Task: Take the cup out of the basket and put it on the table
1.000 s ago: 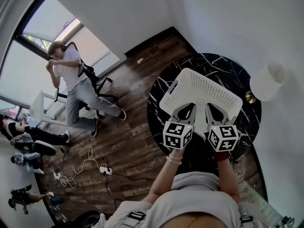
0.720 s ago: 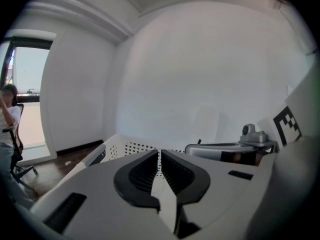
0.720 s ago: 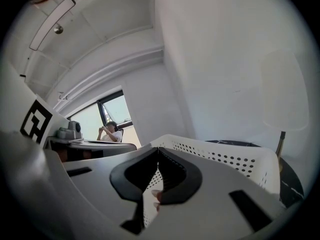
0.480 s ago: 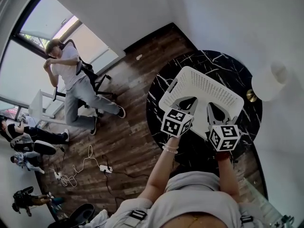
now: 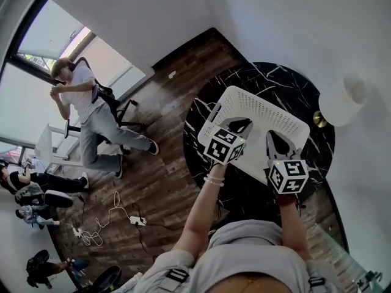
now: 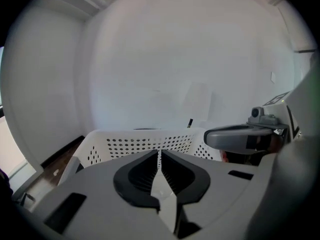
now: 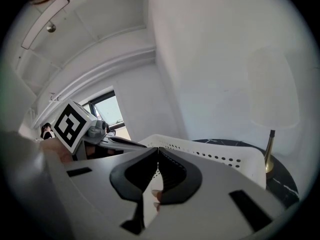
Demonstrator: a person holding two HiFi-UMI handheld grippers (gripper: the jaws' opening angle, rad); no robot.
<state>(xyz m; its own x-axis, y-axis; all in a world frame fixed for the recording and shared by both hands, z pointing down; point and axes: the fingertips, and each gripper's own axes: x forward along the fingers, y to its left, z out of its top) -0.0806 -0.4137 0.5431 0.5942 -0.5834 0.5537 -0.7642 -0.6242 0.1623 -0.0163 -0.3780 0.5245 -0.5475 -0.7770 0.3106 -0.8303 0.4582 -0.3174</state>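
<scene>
A white perforated basket (image 5: 264, 107) stands on the round black marble table (image 5: 287, 81). No cup shows in any view; the basket's inside is mostly hidden by the grippers. My left gripper (image 5: 240, 125) reaches over the basket's near left rim with its jaws shut and nothing between them. In the left gripper view the left gripper (image 6: 159, 152) points at the basket's holed far wall (image 6: 145, 144). My right gripper (image 5: 272, 138) hangs over the near right rim, also shut. The right gripper (image 7: 158, 149) faces the basket's rim (image 7: 215, 155) in its own view.
A white lamp shade (image 5: 341, 102) on a brass base (image 5: 317, 120) stands at the table's right edge by the wall. Wooden floor (image 5: 153, 182) lies left of the table, with a person by an office chair (image 5: 116, 105) and cables further off.
My left gripper has moved forward and up, from the basket's near edge to over its left rim. The right gripper has barely moved.
</scene>
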